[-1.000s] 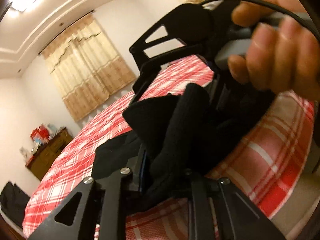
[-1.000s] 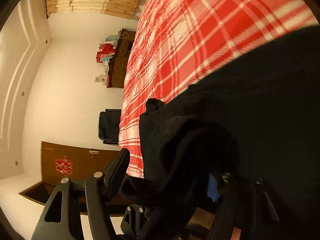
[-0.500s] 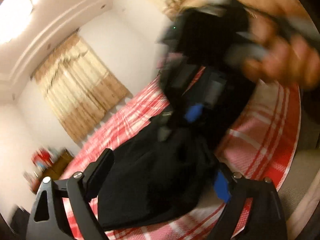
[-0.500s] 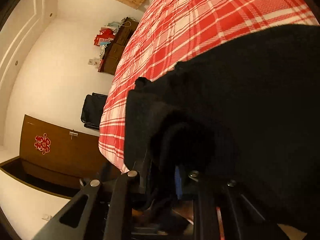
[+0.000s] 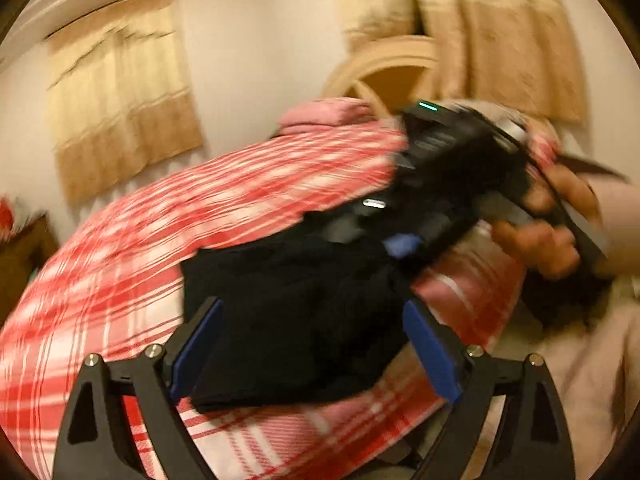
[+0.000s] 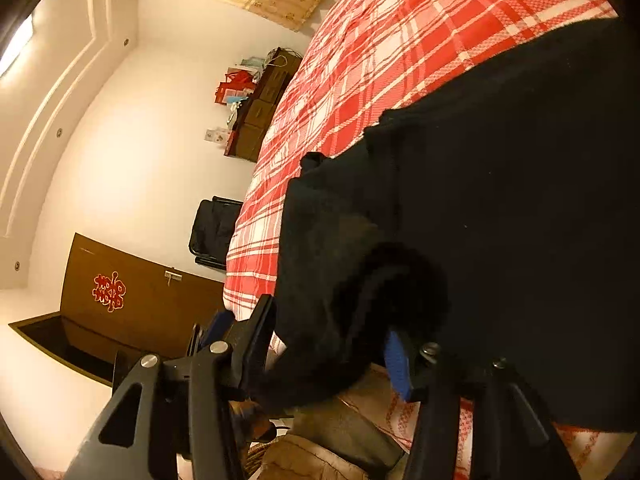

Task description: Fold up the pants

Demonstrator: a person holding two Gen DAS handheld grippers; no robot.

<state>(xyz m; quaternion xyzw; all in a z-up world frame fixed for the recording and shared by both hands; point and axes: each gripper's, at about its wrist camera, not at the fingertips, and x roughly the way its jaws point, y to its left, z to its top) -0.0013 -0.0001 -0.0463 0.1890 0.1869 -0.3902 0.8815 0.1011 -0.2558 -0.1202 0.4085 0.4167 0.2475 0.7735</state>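
The black pants [image 5: 296,312] lie folded in a thick bundle on the red plaid bed [image 5: 120,280]. My left gripper [image 5: 312,344] is open, its blue-padded fingers [image 5: 428,348] spread on either side of the bundle and holding nothing. The right gripper's body shows blurred at the bundle's far right edge in the left wrist view [image 5: 440,184], held by a hand. In the right wrist view the pants [image 6: 500,220] fill the frame. My right gripper [image 6: 332,344] is open, with a fold of the fabric bulging between its fingers.
The bed's near edge [image 6: 248,280] drops to the floor. A dark cabinet with red bags [image 6: 260,100], a black bag [image 6: 216,228] and a brown door [image 6: 132,304] stand beyond it. Curtains [image 5: 120,88] and a pink pillow [image 5: 328,114] lie past the bed.
Both grippers have opened and let go of the pants. The left one has drawn back from the bundle, which now lies flat on the bed. The right one opened last.
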